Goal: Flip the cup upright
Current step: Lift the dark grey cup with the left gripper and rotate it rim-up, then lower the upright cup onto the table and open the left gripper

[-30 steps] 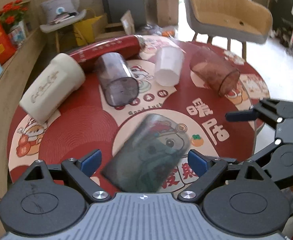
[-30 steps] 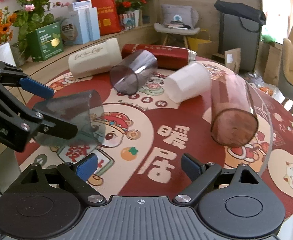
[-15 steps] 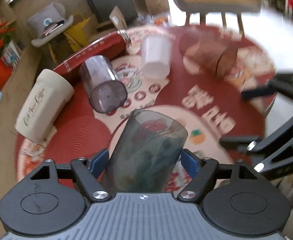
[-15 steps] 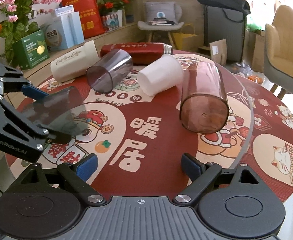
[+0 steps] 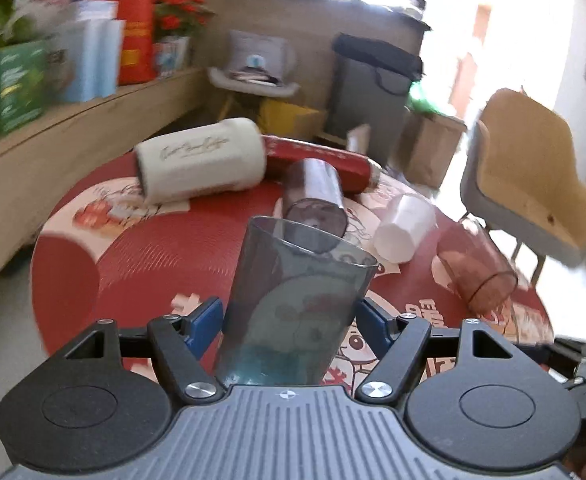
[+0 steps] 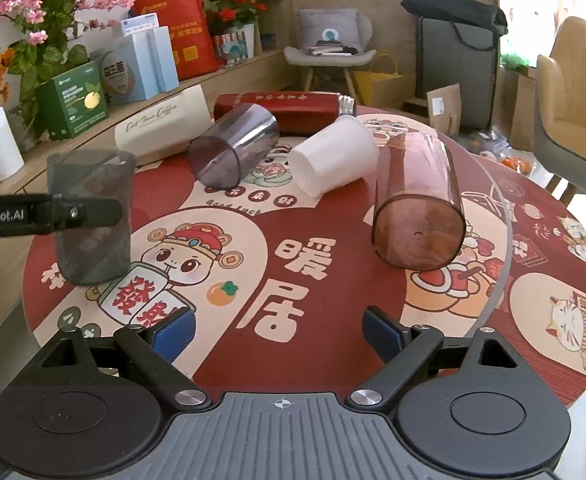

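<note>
On the round table (image 6: 333, 264), the cream mug (image 6: 161, 124), red bottle (image 6: 285, 106), purple cup (image 6: 233, 146), white cup (image 6: 335, 160) and pink cup (image 6: 417, 204) all lie on their sides, nothing in them as far as I can see. The grey cup (image 5: 293, 312) is upright at the table's left edge, empty, with the left gripper (image 5: 289, 324) clamped on its sides and coming in level. The right gripper (image 6: 281, 330) hangs low over the near edge, jaws wide apart, holding nothing.

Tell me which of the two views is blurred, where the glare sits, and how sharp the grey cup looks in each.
Left wrist view: background shelf smeared by motion blur, window area at upper right blown out white; the grey cup in the left claw stays fairly sharp. Right wrist view: crisp throughout, the same cup clear, only fisheye bending at the table edges; right claw in focus.
</note>
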Action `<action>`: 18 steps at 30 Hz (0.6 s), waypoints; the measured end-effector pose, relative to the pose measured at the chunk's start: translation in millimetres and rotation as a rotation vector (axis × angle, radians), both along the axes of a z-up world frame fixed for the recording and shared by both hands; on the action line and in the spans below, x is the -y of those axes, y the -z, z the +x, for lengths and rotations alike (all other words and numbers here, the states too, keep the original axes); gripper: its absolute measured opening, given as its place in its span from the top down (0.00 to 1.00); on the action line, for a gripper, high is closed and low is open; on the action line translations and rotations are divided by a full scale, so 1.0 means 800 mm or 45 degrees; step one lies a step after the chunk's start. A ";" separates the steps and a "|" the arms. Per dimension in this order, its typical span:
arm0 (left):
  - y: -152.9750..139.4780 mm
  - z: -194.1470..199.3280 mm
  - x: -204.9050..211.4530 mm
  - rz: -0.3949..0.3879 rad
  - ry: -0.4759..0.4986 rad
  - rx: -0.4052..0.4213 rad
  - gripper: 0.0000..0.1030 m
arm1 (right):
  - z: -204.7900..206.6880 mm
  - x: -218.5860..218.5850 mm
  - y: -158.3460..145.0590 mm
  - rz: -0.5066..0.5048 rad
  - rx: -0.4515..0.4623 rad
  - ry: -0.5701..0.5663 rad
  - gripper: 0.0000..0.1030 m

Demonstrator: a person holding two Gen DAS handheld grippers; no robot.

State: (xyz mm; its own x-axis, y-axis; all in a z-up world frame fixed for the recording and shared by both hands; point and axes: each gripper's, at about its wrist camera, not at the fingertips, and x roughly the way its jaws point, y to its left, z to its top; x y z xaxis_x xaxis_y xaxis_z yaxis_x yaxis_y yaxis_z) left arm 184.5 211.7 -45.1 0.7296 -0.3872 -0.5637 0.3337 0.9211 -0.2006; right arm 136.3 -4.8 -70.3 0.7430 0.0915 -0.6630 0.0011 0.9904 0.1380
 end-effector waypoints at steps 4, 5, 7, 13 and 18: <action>0.005 -0.008 -0.003 -0.071 -0.039 -0.058 0.28 | -0.002 0.000 0.000 0.004 -0.006 0.000 0.14; 0.006 -0.008 -0.003 -0.074 -0.041 -0.069 0.28 | -0.003 -0.001 -0.001 0.006 -0.007 0.000 0.14; 0.007 -0.014 -0.003 -0.051 -0.025 -0.058 0.28 | -0.004 -0.001 -0.003 0.007 -0.003 -0.002 0.14; 0.006 -0.011 -0.009 -0.075 -0.026 -0.121 0.19 | -0.010 -0.004 -0.009 0.017 -0.004 -0.010 0.14; -0.006 -0.032 -0.014 -0.074 -0.012 -0.128 0.02 | -0.026 -0.009 -0.027 0.012 0.021 -0.017 0.11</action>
